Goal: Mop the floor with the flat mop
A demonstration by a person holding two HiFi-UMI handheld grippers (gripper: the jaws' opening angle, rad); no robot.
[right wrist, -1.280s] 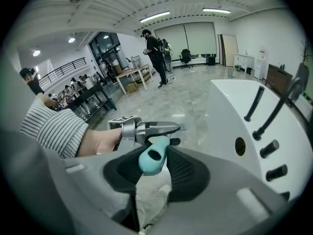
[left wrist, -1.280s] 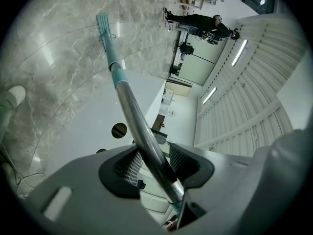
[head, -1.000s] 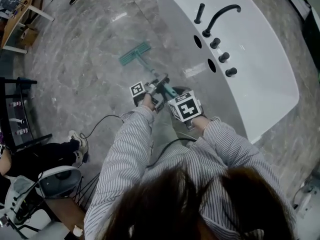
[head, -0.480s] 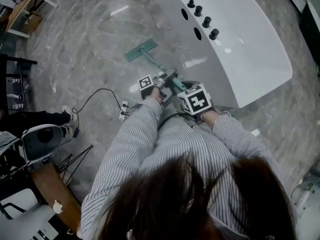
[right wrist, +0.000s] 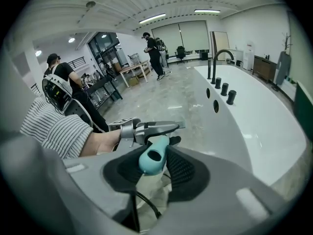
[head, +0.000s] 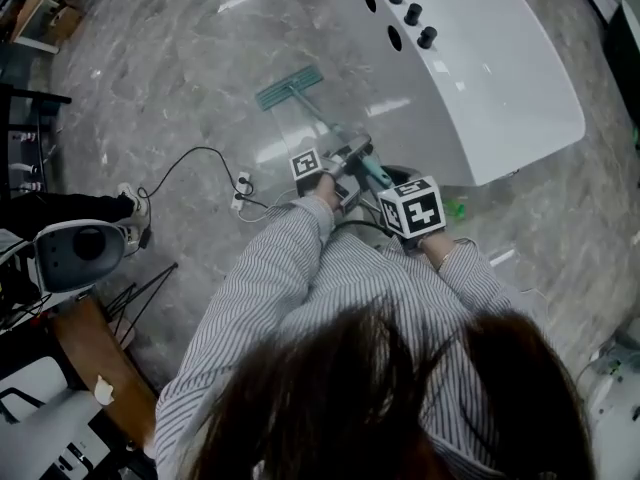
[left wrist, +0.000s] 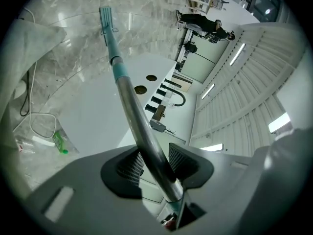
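1. Long-sleeved shirt (head: 268,286): white with fine dark stripes, cuffs just behind each gripper.
2. Dark brown hair (head: 350,408).
3. Left gripper (left wrist: 151,163) and right gripper (right wrist: 154,163): pale grey shells, black ribbed pads (left wrist: 178,156).
4. Each carries a white cube (head: 413,208) with black square markers.

Polished floor (head: 170,88): grey marble-look stone, glossy w/ light reflections. On flat mop (left wrist: 128,104): pole smooth shiny metal, lower sleeve & grip end teal plastic, semi-matt. White bathtub (head: 500,78): smooth, high gloss; knobs (head: 410,15) at its rim matt black. Both left gripper (left wrist: 152,163) & right gripper (right wrist: 154,168): matt grey plastic bodies, pads (left wrist: 131,164) black w/ fine ribbed texture. Striped shirt sleeve (head: 270,288): cloth.
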